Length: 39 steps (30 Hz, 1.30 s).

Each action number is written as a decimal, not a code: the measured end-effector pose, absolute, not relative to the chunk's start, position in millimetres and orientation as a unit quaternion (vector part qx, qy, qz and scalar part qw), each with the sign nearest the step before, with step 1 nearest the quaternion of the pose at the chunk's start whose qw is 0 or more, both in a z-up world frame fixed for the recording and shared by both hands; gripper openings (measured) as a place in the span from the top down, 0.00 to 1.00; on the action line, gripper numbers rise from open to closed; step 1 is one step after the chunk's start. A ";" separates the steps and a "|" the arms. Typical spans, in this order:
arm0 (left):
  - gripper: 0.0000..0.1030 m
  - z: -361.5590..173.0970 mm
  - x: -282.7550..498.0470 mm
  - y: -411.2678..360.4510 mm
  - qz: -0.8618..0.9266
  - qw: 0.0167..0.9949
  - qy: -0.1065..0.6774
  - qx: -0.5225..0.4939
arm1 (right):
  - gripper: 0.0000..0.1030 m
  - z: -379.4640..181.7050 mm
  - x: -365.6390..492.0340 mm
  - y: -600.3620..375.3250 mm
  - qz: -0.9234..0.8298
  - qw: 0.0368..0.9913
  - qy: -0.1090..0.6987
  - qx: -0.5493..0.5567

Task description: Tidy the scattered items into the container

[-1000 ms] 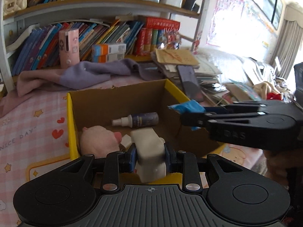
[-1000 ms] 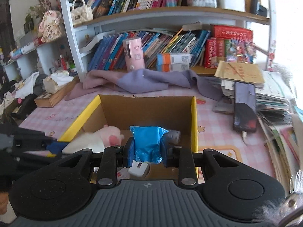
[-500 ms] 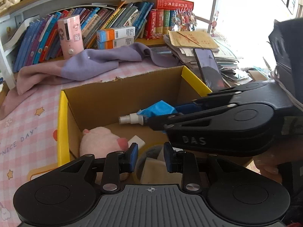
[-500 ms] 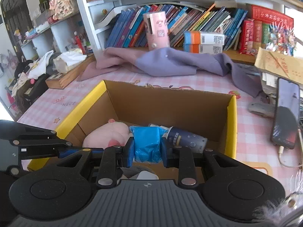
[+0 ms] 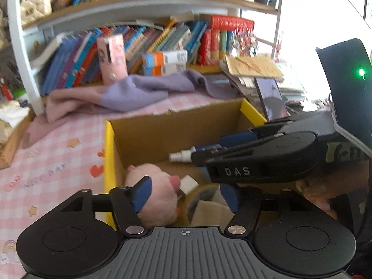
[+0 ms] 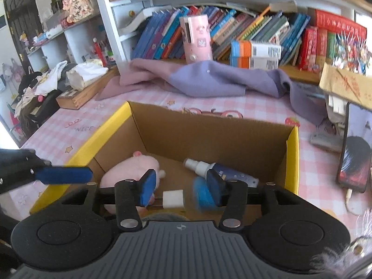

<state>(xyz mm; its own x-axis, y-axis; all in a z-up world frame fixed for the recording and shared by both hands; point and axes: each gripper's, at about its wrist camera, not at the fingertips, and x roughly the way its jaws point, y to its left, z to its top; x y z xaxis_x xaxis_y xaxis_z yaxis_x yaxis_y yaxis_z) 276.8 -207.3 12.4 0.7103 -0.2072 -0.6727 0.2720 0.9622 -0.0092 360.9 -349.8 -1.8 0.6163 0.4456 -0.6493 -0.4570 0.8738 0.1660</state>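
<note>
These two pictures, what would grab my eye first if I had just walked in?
Probably the yellow-edged cardboard box in the middle of the pink checked table, with a pink plush toy at its left and a spray bottle lying at its back. Next, the two black grippers over it: the right gripper, whose blue-padded fingers have just been opening, with a blurred blue packet beside one pad. Behind, a purple cloth sprawls before crowded bookshelves.

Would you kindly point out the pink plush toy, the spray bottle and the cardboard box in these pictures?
pink plush toy [image 6: 130, 169]: right wrist view, on its rounded body.
spray bottle [image 6: 197, 165]: right wrist view, on its white nozzle end.
cardboard box [image 6: 209, 137]: right wrist view, on its far inner wall.
</note>
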 end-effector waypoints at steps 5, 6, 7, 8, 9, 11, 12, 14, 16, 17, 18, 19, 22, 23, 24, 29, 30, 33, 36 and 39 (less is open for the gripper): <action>0.24 23.2 257.9 -198.0 -0.116 0.935 0.333 0.038 | 0.48 12.7 340.1 -348.4 0.240 0.915 0.326 -0.011; 0.21 25.2 252.6 -195.4 -0.112 0.937 0.329 0.037 | 0.48 15.9 334.7 -348.1 0.237 0.917 0.320 -0.010; 0.19 27.3 246.9 -192.4 -0.108 0.939 0.324 0.035 | 0.47 19.3 328.4 -347.8 0.234 0.920 0.314 -0.008; 0.18 29.2 240.9 -189.1 -0.102 0.942 0.319 0.033 | 0.45 22.2 322.1 -347.5 0.231 0.923 0.307 -0.007; 0.16 30.9 235.1 -185.5 -0.095 0.944 0.314 0.030 | 0.44 24.5 315.4 -346.7 0.229 0.926 0.300 -0.006; 0.13 33.4 222.8 -177.4 -0.079 0.949 0.304 0.023 | 0.41 29.0 300.1 -344.4 0.223 0.932 0.285 -0.009; 0.12 34.2 216.8 -172.9 -0.072 0.951 0.299 0.019 | 0.40 30.7 292.3 -343.0 0.220 0.935 0.278 -0.010; 0.11 35.0 205.5 -163.5 -0.060 0.954 0.293 0.010 | 0.38 32.9 277.6 -340.7 0.213 0.940 0.268 -0.009; 0.11 35.4 194.4 -155.6 -0.049 0.956 0.289 0.003 | 0.37 34.5 262.9 -337.2 0.208 0.942 0.262 -0.008; 0.10 35.4 189.3 -152.5 -0.044 0.957 0.287 0.001 | 0.37 35.2 255.9 -335.6 0.206 0.943 0.260 -0.008; 0.09 35.3 183.3 -149.1 -0.040 0.958 0.285 0.000 | 0.37 35.8 248.5 -333.7 0.204 0.945 0.258 -0.008; 0.09 35.3 176.8 -146.0 -0.037 0.959 0.282 0.000 | 0.37 36.6 241.3 -331.4 0.201 0.946 0.256 -0.009; 0.07 35.1 156.5 -137.4 -0.033 0.962 0.273 0.005 | 0.35 38.3 220.3 -323.3 0.190 0.950 0.249 -0.010; 0.06 34.9 149.6 -134.5 -0.033 0.962 0.270 0.006 | 0.34 39.0 212.5 -320.2 0.186 0.951 0.246 -0.011; 0.06 34.7 142.1 -131.4 -0.032 0.963 0.268 0.007 | 0.33 39.5 204.8 -317.3 0.181 0.953 0.243 -0.012; 0.04 30.5 98.9 -113.5 -0.023 0.964 0.264 0.005 | 0.25 37.3 159.2 -301.6 0.161 0.957 0.242 -0.015; 0.04 29.2 89.9 -109.4 -0.019 0.964 0.266 0.004 | 0.25 36.0 149.9 -298.0 0.159 0.956 0.245 -0.017; 0.01 22.8 63.6 -94.7 -0.006 0.962 0.272 -0.003 | 0.22 29.6 119.6 -287.3 0.159 0.953 0.257 -0.022; 0.01 16.5 43.3 -82.0 0.009 0.958 0.286 -0.011 | 0.21 20.7 93.3 -276.7 0.159 0.948 0.276 -0.024; 0.01 11.2 26.5 -70.6 0.016 0.955 0.296 -0.018 | 0.20 14.1 72.1 -267.6 0.159 0.944 0.289 -0.024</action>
